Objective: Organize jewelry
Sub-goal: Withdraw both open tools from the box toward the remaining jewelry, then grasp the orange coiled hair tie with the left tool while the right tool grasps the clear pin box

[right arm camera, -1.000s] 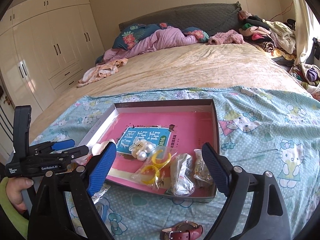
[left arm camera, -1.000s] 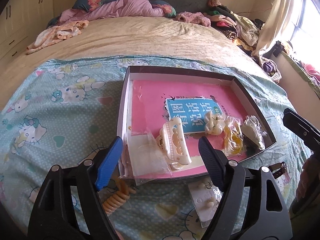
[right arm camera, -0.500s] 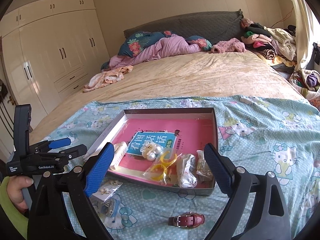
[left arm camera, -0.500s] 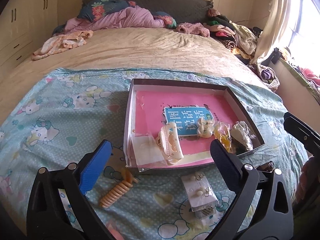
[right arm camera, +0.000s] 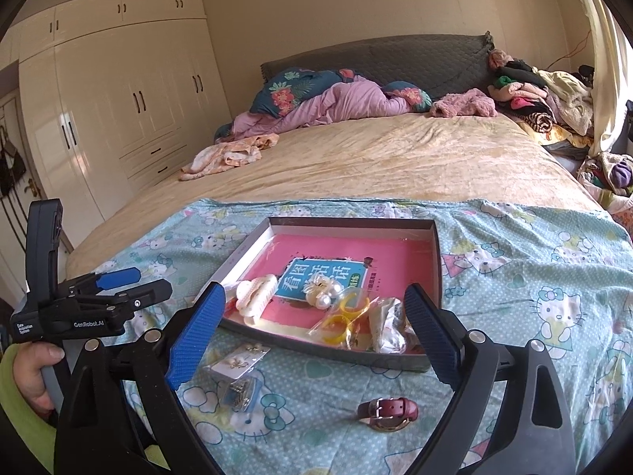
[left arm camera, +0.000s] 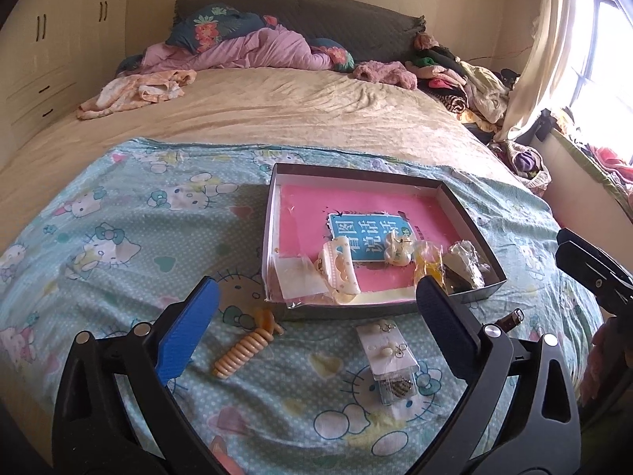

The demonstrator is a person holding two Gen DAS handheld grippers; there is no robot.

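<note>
- On the teal cartoon-print blanket (left arm camera: 118, 237) sat a shallow grey cardboard box (left arm camera: 470, 221) for collecting the jewelry.
- Both grippers, left gripper (left arm camera: 316, 316) and right gripper (right arm camera: 314, 328), hung spread wide and empty.
- A cream plastic hair claw (left arm camera: 340, 265) lay inside the box.
- Outside it waited an orange spiral hair tie (left arm camera: 245, 346) and a maroon leather strap (right arm camera: 389, 411).
</note>
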